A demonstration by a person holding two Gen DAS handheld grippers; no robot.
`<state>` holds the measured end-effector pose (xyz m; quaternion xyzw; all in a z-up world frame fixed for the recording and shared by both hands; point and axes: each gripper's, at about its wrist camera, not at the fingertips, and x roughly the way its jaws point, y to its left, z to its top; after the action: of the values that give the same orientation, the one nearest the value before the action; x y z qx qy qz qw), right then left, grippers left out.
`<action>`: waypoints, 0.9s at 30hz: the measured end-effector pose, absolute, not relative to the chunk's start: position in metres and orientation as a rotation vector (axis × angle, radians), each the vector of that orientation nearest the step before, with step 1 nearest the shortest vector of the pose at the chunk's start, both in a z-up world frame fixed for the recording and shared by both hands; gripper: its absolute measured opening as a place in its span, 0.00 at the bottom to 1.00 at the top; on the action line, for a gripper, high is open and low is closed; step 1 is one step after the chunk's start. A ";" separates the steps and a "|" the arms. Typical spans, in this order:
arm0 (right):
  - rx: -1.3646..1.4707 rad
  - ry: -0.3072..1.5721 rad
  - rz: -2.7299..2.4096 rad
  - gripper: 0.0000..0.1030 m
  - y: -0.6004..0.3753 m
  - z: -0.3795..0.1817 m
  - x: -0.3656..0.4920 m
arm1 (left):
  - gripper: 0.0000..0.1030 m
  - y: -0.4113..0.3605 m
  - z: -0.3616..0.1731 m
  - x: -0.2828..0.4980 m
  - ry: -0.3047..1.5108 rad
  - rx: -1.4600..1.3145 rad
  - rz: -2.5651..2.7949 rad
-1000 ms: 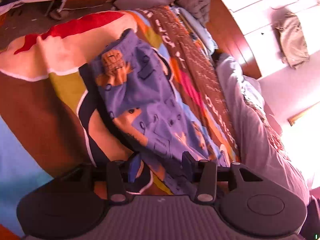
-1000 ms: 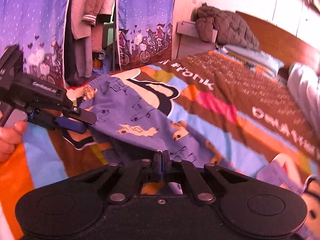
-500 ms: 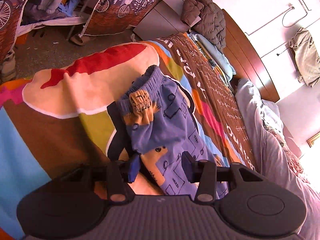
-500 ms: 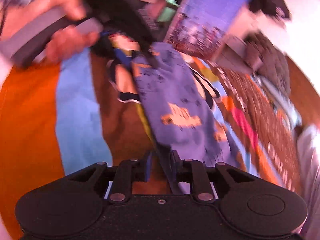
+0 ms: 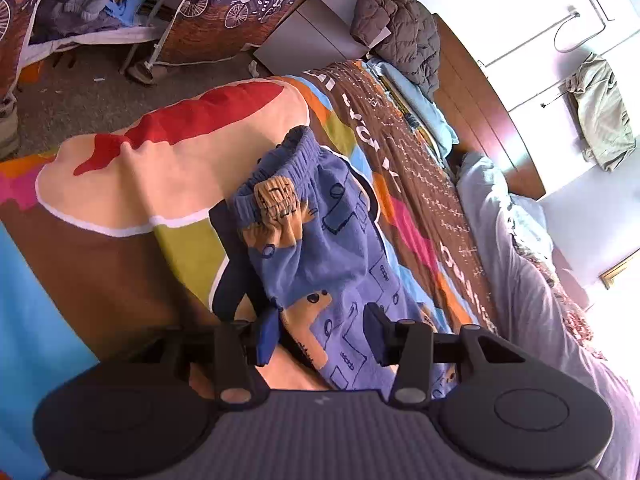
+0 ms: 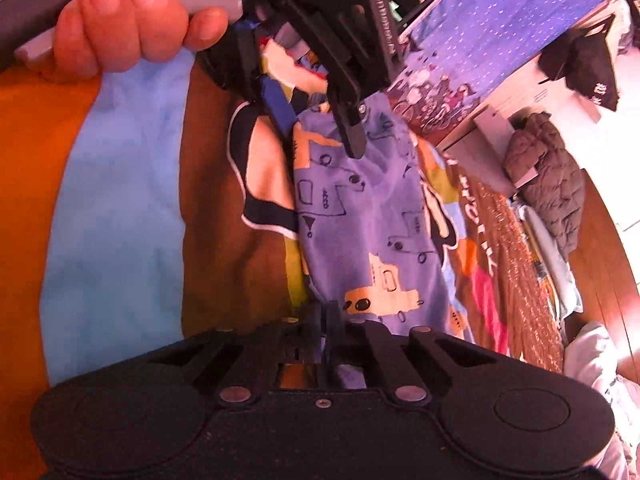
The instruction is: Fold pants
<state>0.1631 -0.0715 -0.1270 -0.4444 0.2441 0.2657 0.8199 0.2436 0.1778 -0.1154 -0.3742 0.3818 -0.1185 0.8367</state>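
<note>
The right tool (image 6: 326, 314) has its jaws closed together, pinching the near edge of the pants (image 6: 360, 216), which stretch away from it across the bedspread (image 6: 116, 200) toward the left tool (image 6: 320, 120). The left tool (image 5: 320, 330) stands half open, one finger on each side of the pants (image 5: 320, 248) without pressing them; the elastic waistband (image 5: 280, 168) lies farthest from it, bunched near the edge of the bed. A hand (image 6: 124, 20) grips the left tool's handle, up and left of the right tool.
</note>
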 end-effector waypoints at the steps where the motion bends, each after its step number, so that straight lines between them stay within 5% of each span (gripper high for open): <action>1: -0.919 0.515 0.562 0.00 -0.074 -0.124 0.164 | 0.48 0.179 -0.116 0.243 0.808 -0.796 -0.258; 3: -0.852 0.520 0.557 0.00 -0.079 -0.116 0.165 | 0.50 0.182 -0.115 0.241 0.815 -0.814 -0.277; 7: -0.714 0.534 0.548 0.00 -0.091 -0.092 0.174 | 0.72 0.182 -0.118 0.239 0.849 -0.858 -0.367; 17: -0.655 0.492 0.530 0.00 -0.100 -0.066 0.167 | 0.77 0.168 -0.135 0.257 0.867 -0.937 -0.364; 21: -0.658 0.493 0.534 0.00 -0.097 -0.070 0.161 | 0.52 0.170 -0.146 0.260 0.851 -0.988 -0.280; 23: -0.658 0.493 0.534 0.00 -0.095 -0.072 0.158 | 0.20 0.176 -0.152 0.262 0.858 -1.020 -0.247; 24: -0.652 0.497 0.535 0.00 -0.096 -0.074 0.157 | 0.12 0.178 -0.154 0.263 0.863 -1.028 -0.242; 27: -0.635 0.513 0.542 0.00 -0.095 -0.079 0.153 | 0.04 0.177 -0.143 0.257 0.784 -0.971 -0.228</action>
<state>0.1529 -0.0946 -0.0793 -0.3048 0.2463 0.2605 0.8824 0.2573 0.1775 -0.1427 -0.4538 0.3661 -0.1065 0.8054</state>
